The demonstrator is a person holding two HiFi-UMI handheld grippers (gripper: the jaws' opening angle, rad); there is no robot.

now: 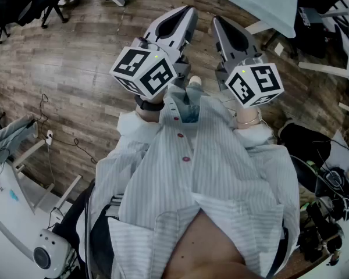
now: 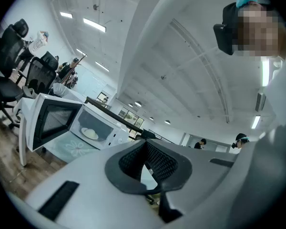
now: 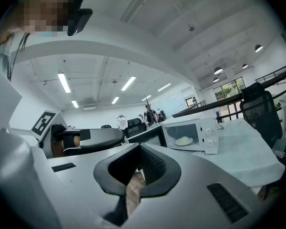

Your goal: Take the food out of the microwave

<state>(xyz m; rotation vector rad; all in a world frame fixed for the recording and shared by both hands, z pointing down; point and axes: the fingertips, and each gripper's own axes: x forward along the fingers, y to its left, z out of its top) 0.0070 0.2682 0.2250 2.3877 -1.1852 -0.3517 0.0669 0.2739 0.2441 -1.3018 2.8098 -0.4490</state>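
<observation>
Indoors, wooden floor (image 1: 75, 68); open microwave (image 3: 188, 136) on clothed table (image 3: 243, 147); left gripper (image 1: 188, 11) and right gripper (image 1: 217, 22) closed, empty.

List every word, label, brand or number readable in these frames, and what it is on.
None can be read.
The left marker cube and right marker cube carry only black-and-white square patterns, no letters.
Any print by the dials of the microwave is too small to read.
</observation>
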